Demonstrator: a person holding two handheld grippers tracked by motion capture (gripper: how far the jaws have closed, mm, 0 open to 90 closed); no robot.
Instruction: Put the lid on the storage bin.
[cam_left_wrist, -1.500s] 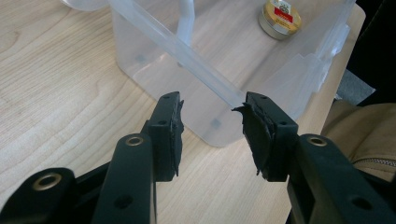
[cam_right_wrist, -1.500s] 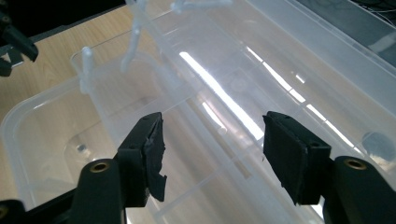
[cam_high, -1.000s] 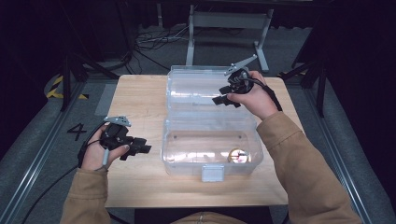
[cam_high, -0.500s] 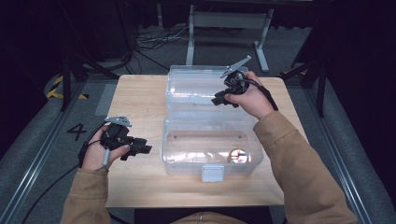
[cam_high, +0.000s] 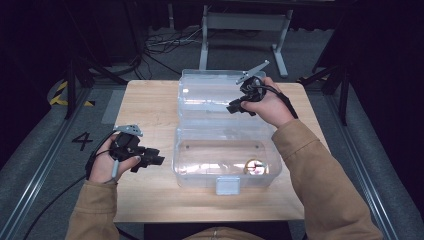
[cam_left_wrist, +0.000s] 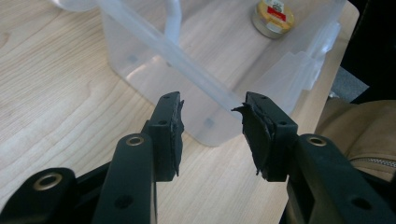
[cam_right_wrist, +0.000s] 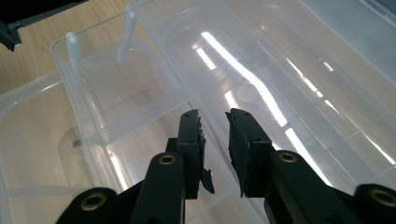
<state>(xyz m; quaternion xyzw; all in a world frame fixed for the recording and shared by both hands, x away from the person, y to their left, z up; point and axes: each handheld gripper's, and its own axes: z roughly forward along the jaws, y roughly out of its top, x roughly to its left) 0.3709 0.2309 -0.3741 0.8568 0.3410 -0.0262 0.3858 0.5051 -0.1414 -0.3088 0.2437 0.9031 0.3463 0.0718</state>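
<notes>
A person sits at a light wooden table (cam_high: 150, 100) with a two-jaw gripper in each hand. In the middle lies a clear plastic storage box (cam_high: 225, 160), open like a book, its hinged clear lid (cam_high: 210, 95) folded back flat on the far side of the table.

The right gripper (cam_high: 235, 107) reaches over the lid near the hinge line. In the right gripper view its black jaws have just been closing and now stand narrow, with the thin lid rim (cam_right_wrist: 205, 126) running up between them — whether the pads already press on the plastic I cannot tell. This looks like a grasp being taken to swing the lid back over the box.

The left gripper (cam_high: 155, 160) hovers over the bare table just beside the box's left wall, jaws moderately wide and holding nothing; it seems to wait there, perhaps ready to steady the box.

Inside the box, near its front right corner, sits a small round gold-lidded jar (cam_high: 255, 166) — also seen in the left gripper view (cam_left_wrist: 272, 17). A pale latch tab (cam_high: 229, 186) hangs at the box's front edge.
</notes>
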